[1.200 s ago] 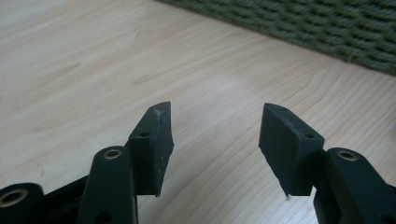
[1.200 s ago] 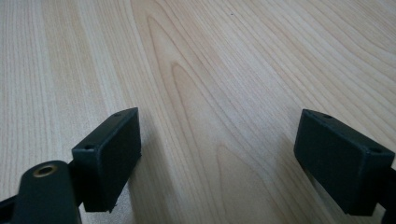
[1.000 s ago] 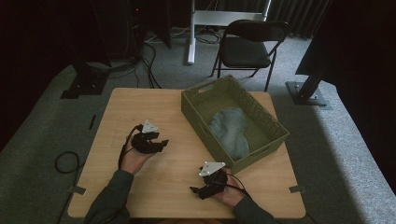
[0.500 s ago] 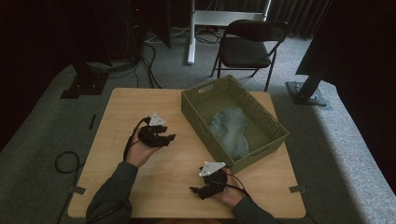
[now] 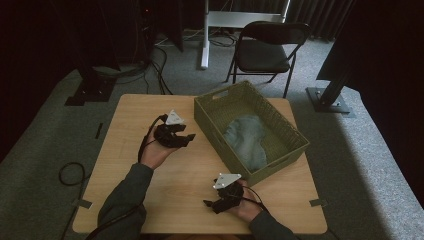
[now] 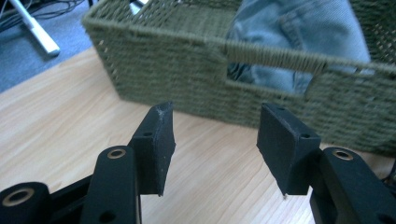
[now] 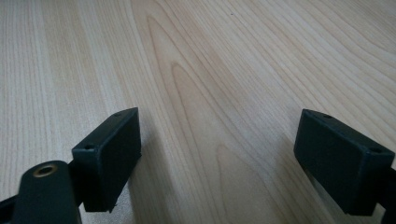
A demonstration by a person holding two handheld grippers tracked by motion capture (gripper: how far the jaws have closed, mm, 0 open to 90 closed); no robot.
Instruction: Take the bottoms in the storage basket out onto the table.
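Two grippers over the table (image 5: 150,125), neither holding anything. Left gripper (image 5: 187,138) hangs above the tabletop, aimed at the near wall of the basket (image 5: 210,130); its jaws stand apart with nothing but air between them, basket wall and handle slot straight ahead in the left gripper view (image 6: 212,154). They have just been opening a little, still empty. Right gripper (image 5: 211,205) sits low near the front edge of the table, jaws wide and empty, bare wood grain beneath them in the right gripper view (image 7: 219,163). Denim (image 5: 245,142), pale blue and crumpled, lies inside the basket, toward its near half; it also shows through the handle slot (image 6: 275,79). Judged progress: early. The work looks like getting the denim out of the basket, and nothing has been grasped yet; the reach over the rim, the grip and the lift all remain. Against the frame a second back: left hand has come up off the table and moved closer to the basket; right hand, basket and denim sit as they did.
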